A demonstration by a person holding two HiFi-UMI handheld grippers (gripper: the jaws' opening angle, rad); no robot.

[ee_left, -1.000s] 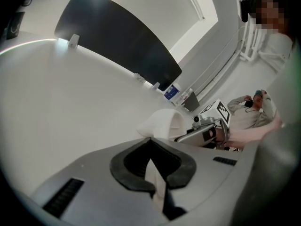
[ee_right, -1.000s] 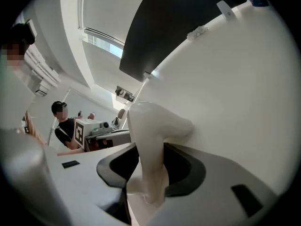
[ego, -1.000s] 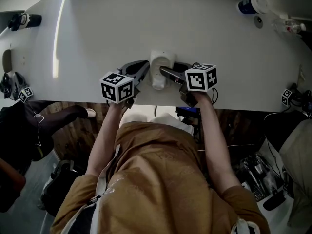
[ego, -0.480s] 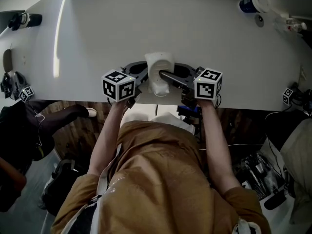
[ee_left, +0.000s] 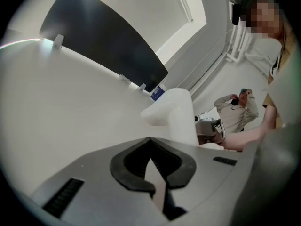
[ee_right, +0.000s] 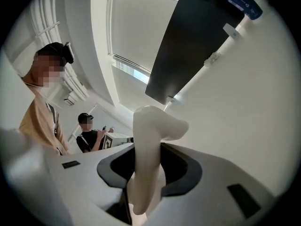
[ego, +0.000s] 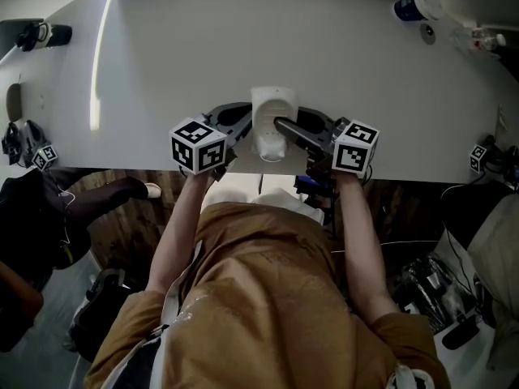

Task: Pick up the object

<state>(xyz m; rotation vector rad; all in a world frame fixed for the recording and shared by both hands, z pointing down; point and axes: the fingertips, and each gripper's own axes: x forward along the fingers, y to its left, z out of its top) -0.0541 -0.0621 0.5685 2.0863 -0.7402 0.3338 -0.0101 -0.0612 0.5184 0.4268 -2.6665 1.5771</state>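
A white moulded object [ego: 270, 118], with a thick stem and a bent top, is near the table's front edge. My right gripper [ego: 285, 126] reaches in from the right. Its jaws are closing, the stem [ee_right: 146, 149] stands between them, and the dark pads press on both of its sides. My left gripper [ego: 238, 121] lies just left of the object with its pads together and nothing between them. In the left gripper view the object [ee_left: 178, 114] rises just beyond that gripper's [ee_left: 153, 175] tips.
The white table [ego: 243, 39] stretches away in front. A bottle [ego: 418, 6] lies at its far right corner and a dark item [ego: 40, 32] at its far left. Marker cubes [ego: 478, 159] sit at both side edges. People stand in the background [ee_right: 91, 131].
My right gripper has drawn back to the right and towards the table's front edge, and the white object has shifted slightly with it. The left gripper has hardly moved.
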